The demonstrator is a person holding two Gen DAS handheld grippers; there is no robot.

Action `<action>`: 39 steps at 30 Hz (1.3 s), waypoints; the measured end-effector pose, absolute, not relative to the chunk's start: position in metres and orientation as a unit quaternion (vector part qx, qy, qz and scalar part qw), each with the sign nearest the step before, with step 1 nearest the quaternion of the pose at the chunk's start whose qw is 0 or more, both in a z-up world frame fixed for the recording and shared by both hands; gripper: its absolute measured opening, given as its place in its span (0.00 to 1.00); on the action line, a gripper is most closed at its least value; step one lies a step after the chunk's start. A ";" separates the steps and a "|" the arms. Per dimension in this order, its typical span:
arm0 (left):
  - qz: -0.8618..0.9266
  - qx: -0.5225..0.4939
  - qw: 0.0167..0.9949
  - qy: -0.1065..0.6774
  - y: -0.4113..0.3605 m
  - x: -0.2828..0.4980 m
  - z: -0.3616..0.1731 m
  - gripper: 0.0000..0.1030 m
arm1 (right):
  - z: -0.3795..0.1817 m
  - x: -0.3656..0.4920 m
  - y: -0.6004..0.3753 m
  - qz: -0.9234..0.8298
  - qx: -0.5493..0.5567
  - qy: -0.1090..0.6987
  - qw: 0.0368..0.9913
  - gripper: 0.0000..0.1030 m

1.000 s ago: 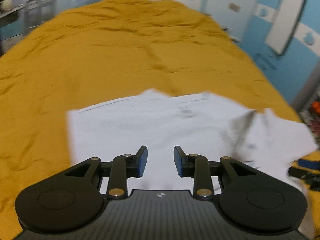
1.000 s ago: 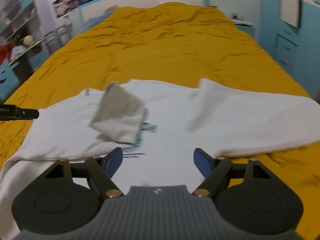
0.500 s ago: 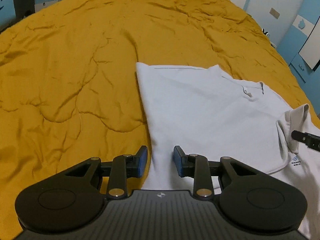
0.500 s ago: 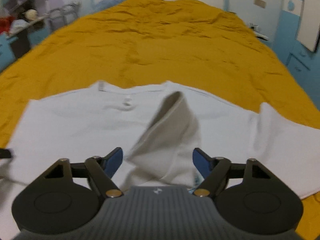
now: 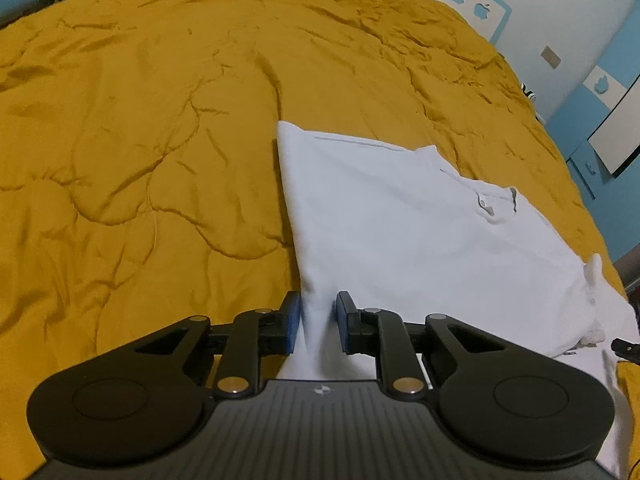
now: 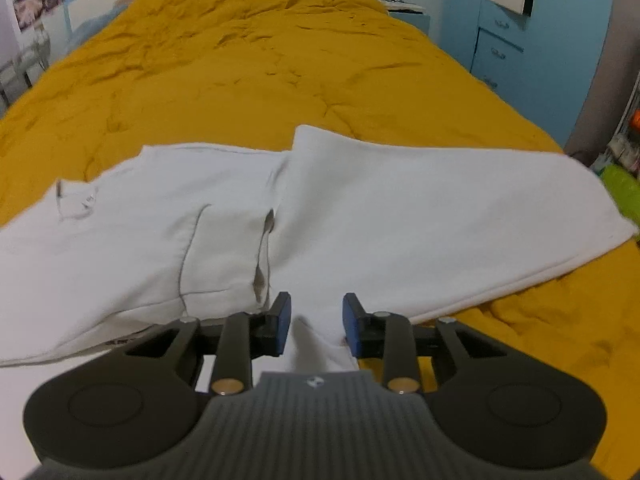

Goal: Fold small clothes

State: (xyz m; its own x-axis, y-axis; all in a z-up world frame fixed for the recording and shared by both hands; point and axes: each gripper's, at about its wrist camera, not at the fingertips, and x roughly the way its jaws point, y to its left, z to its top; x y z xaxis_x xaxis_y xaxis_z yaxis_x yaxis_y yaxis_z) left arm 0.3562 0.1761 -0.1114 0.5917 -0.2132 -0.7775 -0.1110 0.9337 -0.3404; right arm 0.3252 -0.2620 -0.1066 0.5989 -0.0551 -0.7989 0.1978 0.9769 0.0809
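Note:
A white T-shirt [image 5: 400,216] lies on the yellow bedspread [image 5: 160,120], partly folded, with its collar and label showing. My left gripper [image 5: 317,322] stands at the shirt's near left edge; white cloth runs between the blue pads, which stand a little apart on each side of it. In the right wrist view the shirt [image 6: 400,208] spreads wide, a sleeve folded over its middle. My right gripper [image 6: 315,326] is half closed, with a ridge of white cloth rising between its pads [image 6: 283,322].
The yellow bedspread [image 6: 260,60] stretches far ahead. Blue drawers [image 6: 532,52] stand to the right of the bed. A green item [image 6: 622,192] lies at the right edge. The tip of the other gripper [image 5: 624,346] shows at right in the left wrist view.
The flipped-up sleeve has come down flat on the shirt. Both grippers dropped to the shirt's near edge. The right jaws narrowed from wide open around cloth; cloth now sits between the left pads.

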 end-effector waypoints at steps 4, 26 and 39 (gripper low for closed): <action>-0.025 -0.175 0.871 0.457 0.173 0.357 -0.114 0.20 | -0.112 0.329 -0.256 -0.024 0.125 0.441 0.888 0.33; -0.002 -0.147 0.870 0.471 0.168 0.364 -0.117 0.07 | -0.122 0.335 -0.287 -0.026 0.186 0.441 0.877 0.02; 0.001 -0.150 0.865 0.478 0.171 0.365 -0.122 0.08 | -0.139 0.370 -0.240 0.006 0.079 0.470 0.879 0.04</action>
State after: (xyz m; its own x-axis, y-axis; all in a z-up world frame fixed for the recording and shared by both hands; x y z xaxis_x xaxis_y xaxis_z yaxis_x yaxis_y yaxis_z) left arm 0.3655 0.1705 -0.1221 0.5428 -0.1422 -0.8277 -0.1441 0.9552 -0.2586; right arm 0.3698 -0.2396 -0.1387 0.5588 0.0846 -0.8250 0.0629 0.9876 0.1439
